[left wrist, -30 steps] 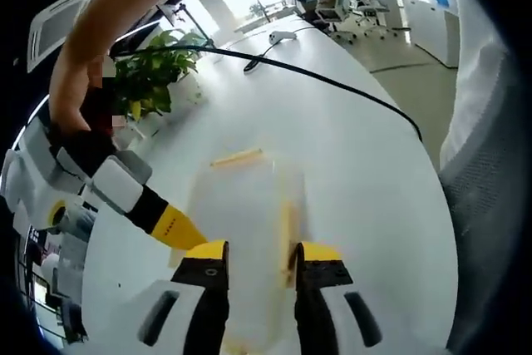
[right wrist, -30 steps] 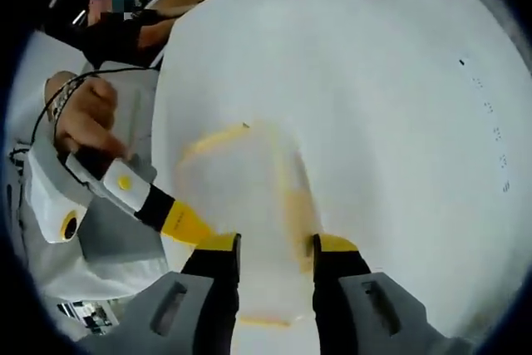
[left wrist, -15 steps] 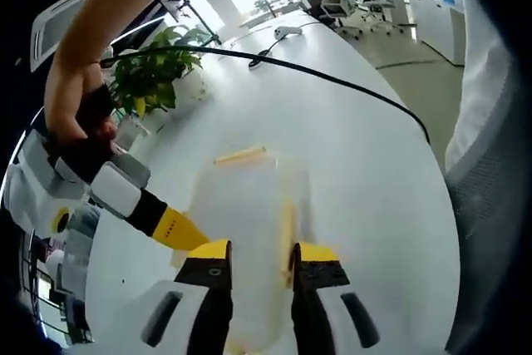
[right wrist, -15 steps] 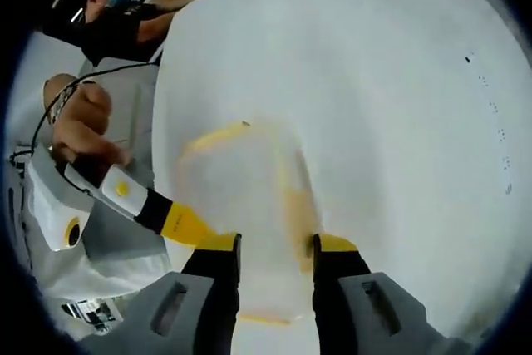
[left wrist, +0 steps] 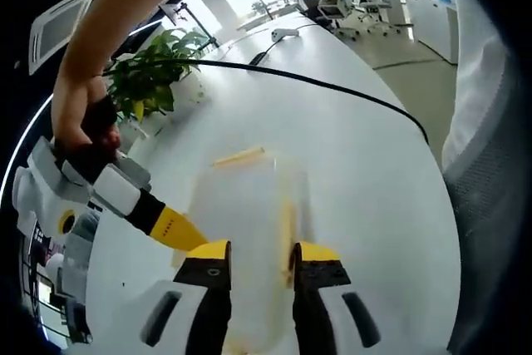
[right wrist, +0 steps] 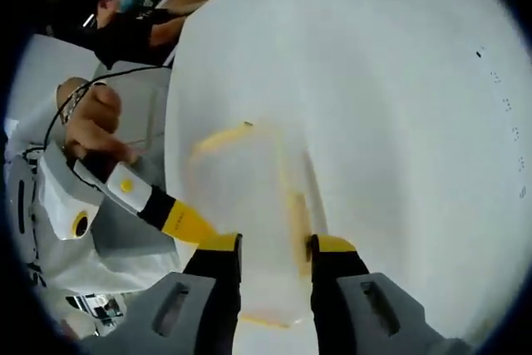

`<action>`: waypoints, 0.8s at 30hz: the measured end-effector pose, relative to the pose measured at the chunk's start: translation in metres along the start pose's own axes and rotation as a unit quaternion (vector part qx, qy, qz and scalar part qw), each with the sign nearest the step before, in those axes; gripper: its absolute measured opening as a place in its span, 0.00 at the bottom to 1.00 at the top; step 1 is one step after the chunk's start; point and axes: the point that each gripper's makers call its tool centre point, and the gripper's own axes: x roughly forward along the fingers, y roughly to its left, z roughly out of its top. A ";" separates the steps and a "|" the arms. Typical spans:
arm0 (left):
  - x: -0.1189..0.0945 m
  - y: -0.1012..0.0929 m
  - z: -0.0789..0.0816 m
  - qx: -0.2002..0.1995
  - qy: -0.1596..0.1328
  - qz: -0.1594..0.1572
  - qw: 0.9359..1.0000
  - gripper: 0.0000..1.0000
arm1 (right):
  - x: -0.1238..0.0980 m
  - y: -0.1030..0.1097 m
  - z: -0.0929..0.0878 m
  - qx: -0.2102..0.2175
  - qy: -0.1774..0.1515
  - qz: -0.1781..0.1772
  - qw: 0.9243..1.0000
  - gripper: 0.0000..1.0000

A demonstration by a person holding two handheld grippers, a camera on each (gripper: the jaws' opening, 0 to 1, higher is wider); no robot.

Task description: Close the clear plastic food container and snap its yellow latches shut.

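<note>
Clear plastic food container (left wrist: 245, 222) is sitting on the smooth white counter (left wrist: 366, 180), a rounded rectangular box with cloudy, see-through walls and a lid lying flat over it. In the left gripper view a yellow latch (left wrist: 238, 156) is running as a thin bar along the far edge, and another yellow latch is lying along the right side (left wrist: 286, 230), just beside the left tool's right jaw. The left tool (left wrist: 259, 257), black with yellow tips, is straddling the near end of the container, its jaws standing apart on either side of it; whether they are pressing the walls I cannot tell. The right tool (left wrist: 170, 226) is coming in from the left with a yellow tip against the container's left side, a hand (left wrist: 79, 118) gripping its white body.

In the right gripper view the container (right wrist: 241, 197) is showing the same milky translucence, with a yellow latch along its far edge (right wrist: 220, 135) and a side latch (right wrist: 297, 218). The right tool (right wrist: 264, 247) is straddling its near end, jaws apart. The left tool (right wrist: 179, 220) is touching the left side.

A black cable (left wrist: 332, 87) is crossing the glossy counter, near a leafy green plant (left wrist: 154, 76).
</note>
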 end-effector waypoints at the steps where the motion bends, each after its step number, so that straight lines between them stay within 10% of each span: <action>1: 0.000 0.000 0.000 0.001 0.000 0.000 1.000 0.21 | 0.000 0.000 0.001 0.000 -0.001 0.000 1.000 0.28; 18: -0.011 -0.001 -0.003 0.044 -0.009 -0.025 0.999 0.28 | -0.009 0.010 0.015 -0.041 -0.064 -0.081 0.994 0.39; 24: -0.036 -0.008 -0.012 -0.051 -0.002 -0.095 0.994 0.38 | -0.027 0.012 0.007 -0.047 -0.104 -0.116 0.987 0.62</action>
